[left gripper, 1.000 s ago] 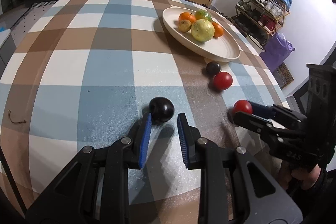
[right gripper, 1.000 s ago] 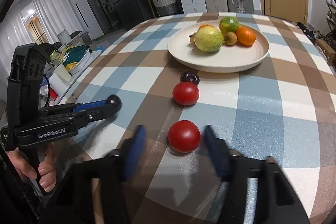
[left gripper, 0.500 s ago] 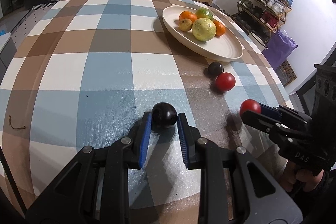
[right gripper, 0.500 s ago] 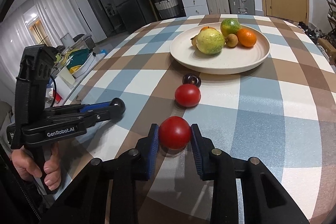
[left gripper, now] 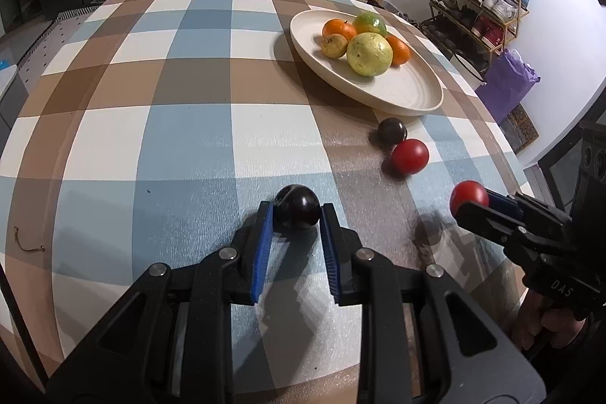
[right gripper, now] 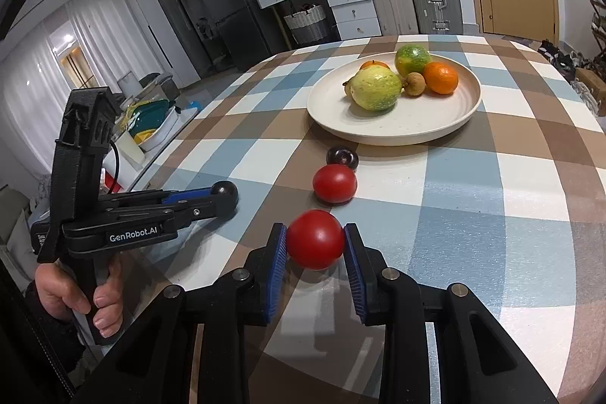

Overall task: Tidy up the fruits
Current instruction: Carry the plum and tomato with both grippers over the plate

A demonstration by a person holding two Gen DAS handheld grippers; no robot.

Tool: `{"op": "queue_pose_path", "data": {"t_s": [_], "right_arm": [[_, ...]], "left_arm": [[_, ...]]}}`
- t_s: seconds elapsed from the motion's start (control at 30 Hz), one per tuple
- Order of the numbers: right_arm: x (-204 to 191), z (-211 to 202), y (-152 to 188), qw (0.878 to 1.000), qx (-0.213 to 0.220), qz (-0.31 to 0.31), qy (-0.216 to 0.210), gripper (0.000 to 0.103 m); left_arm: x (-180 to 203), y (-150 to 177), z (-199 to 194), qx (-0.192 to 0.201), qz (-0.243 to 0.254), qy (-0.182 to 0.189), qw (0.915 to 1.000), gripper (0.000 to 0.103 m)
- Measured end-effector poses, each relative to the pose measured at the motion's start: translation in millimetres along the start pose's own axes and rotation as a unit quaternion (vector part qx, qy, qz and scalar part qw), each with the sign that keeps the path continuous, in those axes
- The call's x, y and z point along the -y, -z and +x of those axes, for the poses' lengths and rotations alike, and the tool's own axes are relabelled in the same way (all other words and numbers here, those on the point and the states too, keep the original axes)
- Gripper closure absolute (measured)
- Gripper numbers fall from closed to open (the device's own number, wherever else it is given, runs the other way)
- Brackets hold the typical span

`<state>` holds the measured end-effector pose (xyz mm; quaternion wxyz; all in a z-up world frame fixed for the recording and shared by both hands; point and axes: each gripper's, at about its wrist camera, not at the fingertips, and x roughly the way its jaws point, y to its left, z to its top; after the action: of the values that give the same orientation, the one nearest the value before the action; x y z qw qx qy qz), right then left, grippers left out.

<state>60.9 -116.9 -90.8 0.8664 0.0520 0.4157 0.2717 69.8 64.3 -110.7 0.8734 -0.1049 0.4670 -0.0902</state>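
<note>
My left gripper [left gripper: 297, 214] is shut on a dark plum [left gripper: 297, 211] and holds it just above the checked tablecloth; it also shows in the right wrist view [right gripper: 223, 194]. My right gripper [right gripper: 315, 245] is shut on a red tomato [right gripper: 315, 244], lifted a little off the table; it also shows in the left wrist view [left gripper: 469, 199]. A second red tomato [right gripper: 335, 183] and a second dark plum [right gripper: 342, 156] lie on the cloth in front of the cream plate [right gripper: 435, 131], which holds several fruits.
The plate [left gripper: 413, 93] holds a large yellow-green fruit [left gripper: 369, 53], two oranges, a green fruit and a small brown one. The table edge runs near on the right in the left wrist view. Suitcases, drawers and a shoe rack stand beyond the table.
Both grippers closed on their fruits: the left on the dark plum, the right on the red tomato. Both fruits have risen slightly off the cloth.
</note>
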Motion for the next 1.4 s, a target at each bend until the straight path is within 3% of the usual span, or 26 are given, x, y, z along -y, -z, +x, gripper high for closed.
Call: {"op": "queue_pose_path", "data": {"t_s": [0.43,0.9,1.4], "right_arm": [[13.9,-13.4,-13.5,1.000,0.020,0.015,-0.017,0.072],[40.2,-18.1,-42.0,0.997,0.044,0.049,-0.029,0.072],[82.3,-9.2,-84.0,0.996,0.051,0.077,-0.017,0.072]], "left_arm": [[4.7,-17.7,3.0,-0.013,-0.009,0.013,0.9998,0.081],[42.4,-75.0,-15.2,0.029,0.021,0.034,0.9988,0.081],[98.1,-125.9,27.6,0.014,0.051,0.064,0.9965,0.081]]}}
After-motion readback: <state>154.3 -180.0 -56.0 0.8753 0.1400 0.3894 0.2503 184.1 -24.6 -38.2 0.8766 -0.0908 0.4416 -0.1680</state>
